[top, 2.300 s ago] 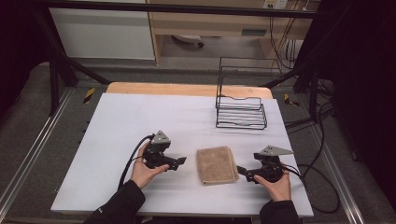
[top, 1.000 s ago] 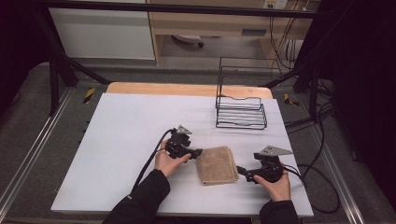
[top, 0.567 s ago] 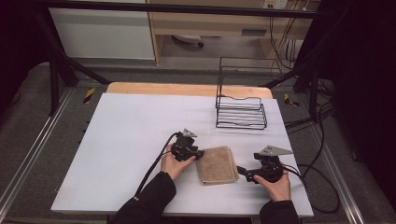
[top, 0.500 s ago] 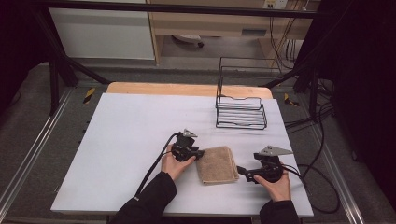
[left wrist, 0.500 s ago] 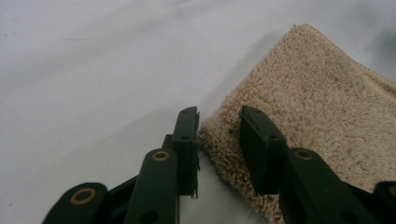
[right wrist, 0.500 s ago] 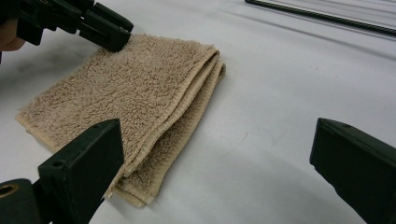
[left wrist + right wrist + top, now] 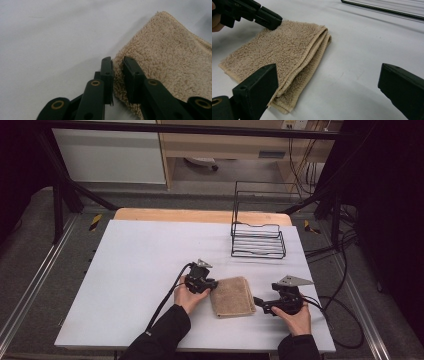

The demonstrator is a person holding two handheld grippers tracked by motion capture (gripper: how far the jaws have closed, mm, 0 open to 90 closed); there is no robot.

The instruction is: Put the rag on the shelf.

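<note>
The left gripper [image 7: 117, 62] pinched the corner of the folded towel [image 7: 231, 295] on the white table [image 7: 140, 255]; the right gripper [image 7: 324, 90] waited wide open; that small bite could slip off.

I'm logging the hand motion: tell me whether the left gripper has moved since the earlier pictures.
Yes. The left gripper has moved rightward across the table, toward the wire rack's side, up to the folded towel.

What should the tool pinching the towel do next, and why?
Probably lift that corner a little. The left tool has its jaws nearly shut on the edge of the folded tan towel, which lies flat on the white table. The right tool waits wide open beside the towel's other side, not touching it.
</note>
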